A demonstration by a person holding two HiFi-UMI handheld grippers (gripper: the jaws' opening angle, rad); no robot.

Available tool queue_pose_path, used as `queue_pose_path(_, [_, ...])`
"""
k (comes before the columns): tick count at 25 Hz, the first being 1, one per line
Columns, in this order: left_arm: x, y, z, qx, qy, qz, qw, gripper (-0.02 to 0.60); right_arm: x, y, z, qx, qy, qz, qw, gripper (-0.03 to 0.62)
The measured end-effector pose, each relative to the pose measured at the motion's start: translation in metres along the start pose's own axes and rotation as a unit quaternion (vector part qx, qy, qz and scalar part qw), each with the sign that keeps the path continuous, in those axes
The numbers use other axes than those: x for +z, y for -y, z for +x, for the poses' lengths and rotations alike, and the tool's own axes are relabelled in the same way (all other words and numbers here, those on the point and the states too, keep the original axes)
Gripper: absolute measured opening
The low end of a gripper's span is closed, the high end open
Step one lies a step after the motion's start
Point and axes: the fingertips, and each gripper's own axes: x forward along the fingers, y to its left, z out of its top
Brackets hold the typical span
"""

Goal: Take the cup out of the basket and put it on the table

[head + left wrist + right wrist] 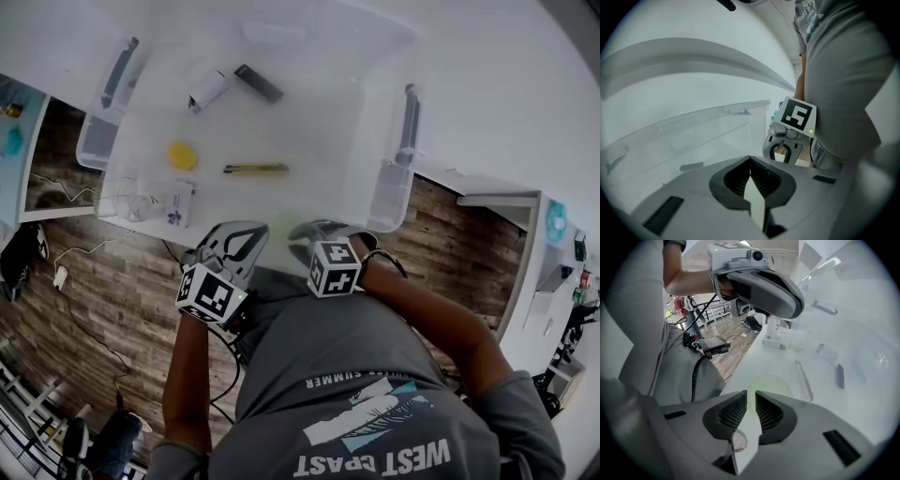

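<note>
1. Left tongs (750,164): jaws closed together, nothing between them, tips at the near wall of the basket (380,199)
2. Right tongs (751,397): jaws narrowly apart, pads pressing on nothing
3. Cup (769,383): pale green round shape inside the basket, just beyond the right tongs' tips, to the right of the left tongs; contact cannot be told
4. Utility knife (255,169): flat in the basket, farther ahead of both tongs
</note>
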Motion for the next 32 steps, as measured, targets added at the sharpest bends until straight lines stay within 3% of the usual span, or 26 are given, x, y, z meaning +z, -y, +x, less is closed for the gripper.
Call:
queue_pose_path(13, [0.01, 0.01, -0.019, 0.02, -0.005, 0.016, 0.9997, 0.009, 0.017, 0.006, -0.021, -0.039, 0.05, -0.012, 0.998, 0.064])
queue_pose_path(18, [0.024, 0.012, -0.03, 0.037, 0.003, 0.029, 0.9989, 0.009, 0.039, 0.006, -0.047, -0.058, 0.104, 0.012, 0.993, 0.063])
queue_pose_path(25, [0.074, 0.017, -0.055, 0.07, 0.046, 0.054, 0.995, 0.009, 0.096, 0.007, -0.132, -0.131, 0.233, 0.033, 0.963, 0.012])
queue_pose_path(32, [0.117, 0.042, -0.079, 0.075, 0.068, 0.096, 0.9902, 0.009, 0.131, -0.005, -0.209, -0.196, 0.306, 0.018, 0.932, 0.011])
